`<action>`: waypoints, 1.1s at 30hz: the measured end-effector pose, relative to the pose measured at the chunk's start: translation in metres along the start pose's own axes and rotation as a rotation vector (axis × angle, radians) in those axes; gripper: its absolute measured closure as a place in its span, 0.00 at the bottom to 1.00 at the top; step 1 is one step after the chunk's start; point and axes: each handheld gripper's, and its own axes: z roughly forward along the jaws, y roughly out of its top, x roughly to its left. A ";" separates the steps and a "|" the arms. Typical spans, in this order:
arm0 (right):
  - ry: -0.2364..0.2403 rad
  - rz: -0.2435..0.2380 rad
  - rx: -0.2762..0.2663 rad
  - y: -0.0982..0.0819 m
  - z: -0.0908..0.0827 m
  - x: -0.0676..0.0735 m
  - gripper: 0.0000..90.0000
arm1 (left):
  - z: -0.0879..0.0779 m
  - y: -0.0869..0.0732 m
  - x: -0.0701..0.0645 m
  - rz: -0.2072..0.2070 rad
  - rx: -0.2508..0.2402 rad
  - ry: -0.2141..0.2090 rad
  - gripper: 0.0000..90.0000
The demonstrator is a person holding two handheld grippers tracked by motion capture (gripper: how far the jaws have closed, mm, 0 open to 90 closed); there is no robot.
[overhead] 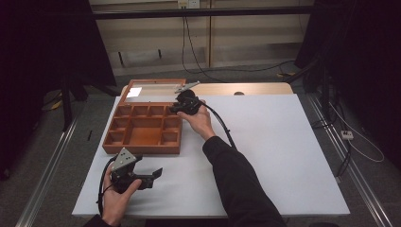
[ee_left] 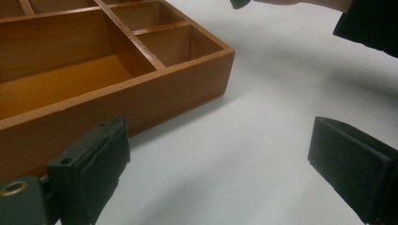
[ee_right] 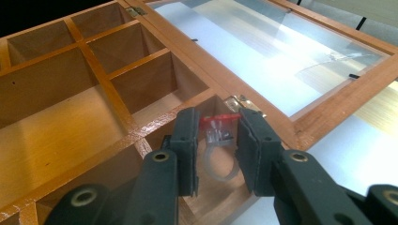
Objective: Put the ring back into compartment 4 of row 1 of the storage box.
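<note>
A wooden compartment box (overhead: 142, 148) lies open at the table's far left, its glass lid (overhead: 151, 90) folded back flat. My right gripper (overhead: 176, 108) hangs over the box's back right corner. In the right gripper view it (ee_right: 218, 126) is shut on a small clear plastic ring with a red top (ee_right: 217, 133), held just above a corner compartment beside the brass hinge (ee_right: 241, 102). My left gripper (overhead: 155, 177) rests low on the white table in front of the box. In its own view the left gripper (ee_left: 218, 154) is open with nothing between the pads.
The box's divider walls (ee_right: 94, 65) split it into several compartments, with a large one (ee_left: 61, 84) in the middle. The white tabletop (overhead: 274, 142) stretches to the right. Cables run across the floor behind the table. My right sleeve (ee_left: 371, 23) crosses above the left gripper's view.
</note>
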 end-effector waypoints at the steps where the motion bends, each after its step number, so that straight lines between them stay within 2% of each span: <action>1: 0.004 -0.001 0.001 0.000 0.001 0.000 0.77 | 0.000 0.000 0.000 -0.003 -0.001 -0.001 0.07; 10: 0.006 0.001 0.015 -0.004 0.007 0.002 0.77 | 0.000 0.000 0.000 -0.004 0.000 -0.003 0.07; 12: 0.008 0.002 0.018 -0.005 0.008 0.003 0.77 | 0.000 0.000 0.000 0.009 0.010 -0.003 0.07; 25: 0.007 -0.011 0.018 -0.004 0.008 0.004 0.74 | 0.000 0.000 0.000 -0.004 0.005 -0.006 0.07; 26: 0.005 -0.009 0.018 -0.004 0.008 0.004 0.73 | 0.000 0.000 0.000 -0.003 0.006 -0.006 0.07; 27: 0.004 -0.005 0.018 -0.004 0.008 0.004 0.67 | 0.000 0.000 0.000 -0.003 0.007 -0.005 0.07; 33: -0.002 0.003 0.014 -0.003 0.005 0.004 0.56 | 0.000 0.000 0.000 -0.001 0.007 -0.001 0.06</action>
